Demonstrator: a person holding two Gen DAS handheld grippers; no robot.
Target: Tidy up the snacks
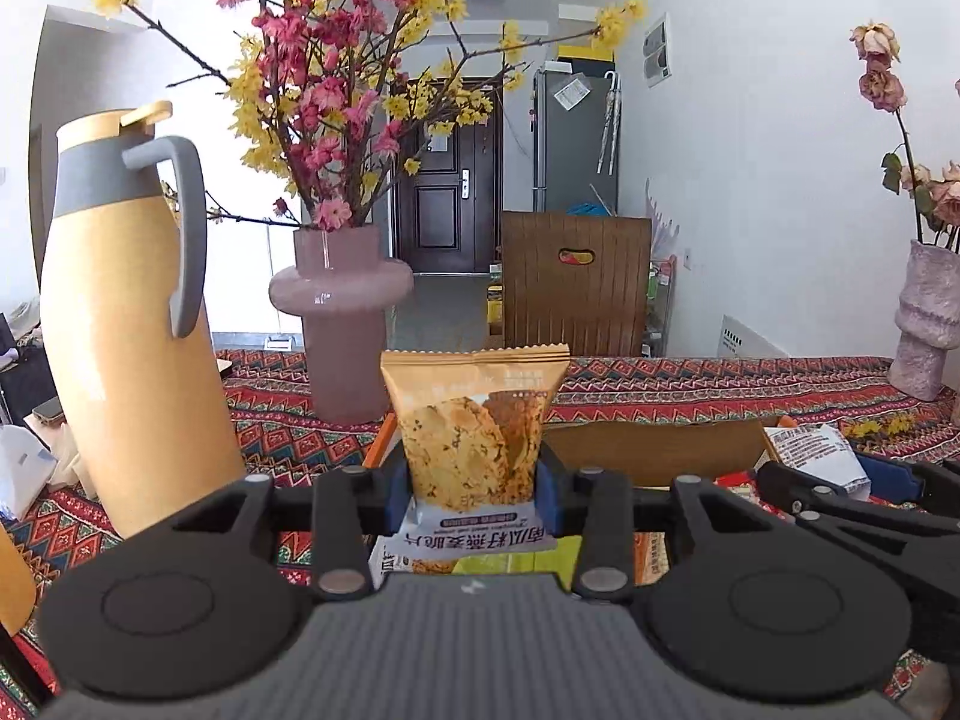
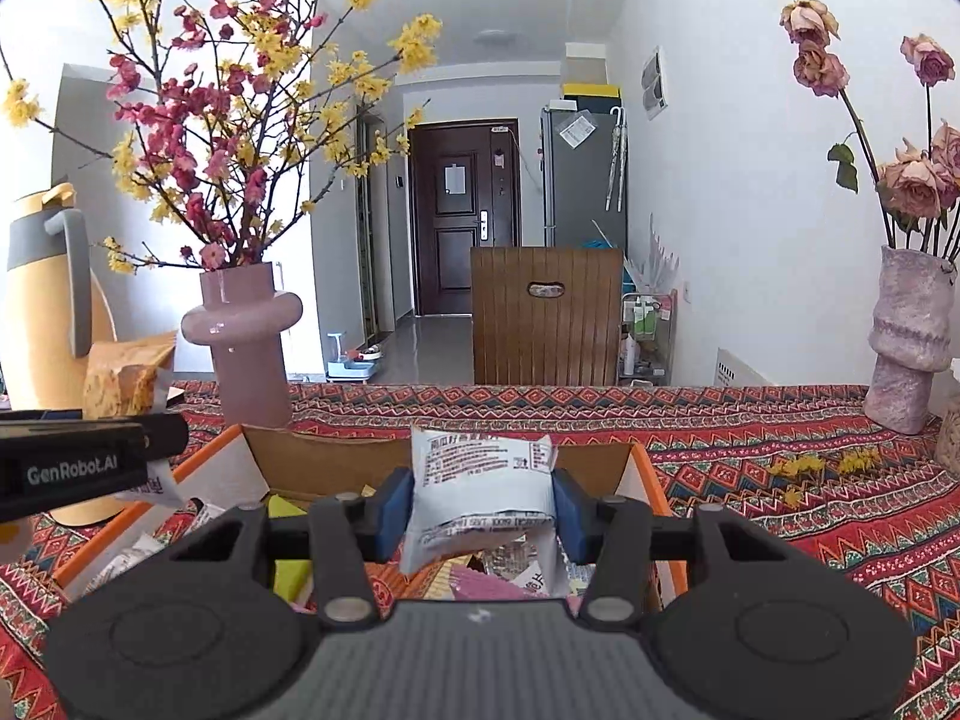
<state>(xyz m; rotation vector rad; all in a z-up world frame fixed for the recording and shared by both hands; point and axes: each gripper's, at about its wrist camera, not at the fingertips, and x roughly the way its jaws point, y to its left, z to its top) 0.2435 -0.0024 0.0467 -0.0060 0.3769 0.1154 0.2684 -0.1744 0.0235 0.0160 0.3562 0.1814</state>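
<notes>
Orange-edged and lined with brown cardboard, the open snack box [image 2: 630, 468] sat on a red patterned tablecloth [image 2: 780, 480] and anchored the scene. Above its left end, the left gripper [image 1: 474, 483] had its blue pads clamped on an orange cracker packet [image 1: 474, 420], held upright with its printed front toward the camera. Over the middle of the box, the right gripper [image 2: 480, 510] was closed the same way on a white packet [image 2: 480, 480], its text-covered back facing the lens. More loose wrappers [image 2: 480, 582] lay inside the box beneath both tools. Just beyond the box's far left corner stood a pink vase [image 2: 246, 336] of red and yellow blossom, with a yellow and grey jug [image 1: 126, 324] further left. Well to the right of the box stood a textured vase [image 2: 909, 336] of faded roses.
</notes>
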